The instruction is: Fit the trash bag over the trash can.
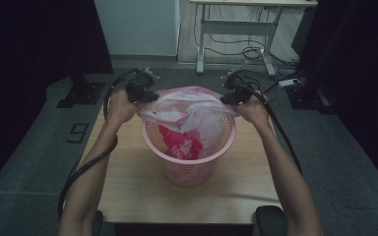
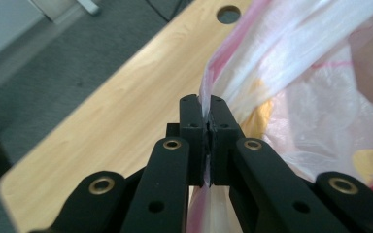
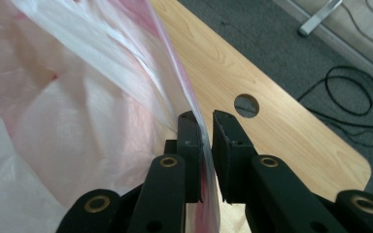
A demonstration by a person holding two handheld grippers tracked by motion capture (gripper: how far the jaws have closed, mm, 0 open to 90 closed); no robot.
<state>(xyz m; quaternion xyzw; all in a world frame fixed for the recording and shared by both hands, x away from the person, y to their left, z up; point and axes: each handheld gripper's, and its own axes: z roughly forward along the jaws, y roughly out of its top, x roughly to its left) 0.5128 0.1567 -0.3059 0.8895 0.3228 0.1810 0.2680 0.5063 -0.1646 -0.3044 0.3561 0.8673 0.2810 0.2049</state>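
Observation:
A pink mesh basket [image 1: 187, 172] stands in the middle of the wooden table [image 1: 128, 182]. A thin pink-and-white plastic bag [image 1: 197, 110] hangs inside it, its mouth pulled wide above the rim, with red print or contents [image 1: 179, 142] showing low down. My left gripper [image 1: 150, 97] holds the bag's left edge; in the left gripper view its jaws [image 2: 205, 104] are pressed together on the film [image 2: 311, 97]. My right gripper [image 1: 226, 100] holds the right edge; in the right gripper view [image 3: 206, 119] the film [image 3: 68, 97] runs between nearly closed jaws with a narrow gap.
A round cable hole [image 3: 246, 106] sits in the tabletop behind the basket. On the grey floor beyond are a white desk frame [image 1: 236, 29], loose cables [image 1: 253, 51] and a black stand base [image 1: 81, 93]. Dark chair armrests [image 1: 270, 219] flank the near edge.

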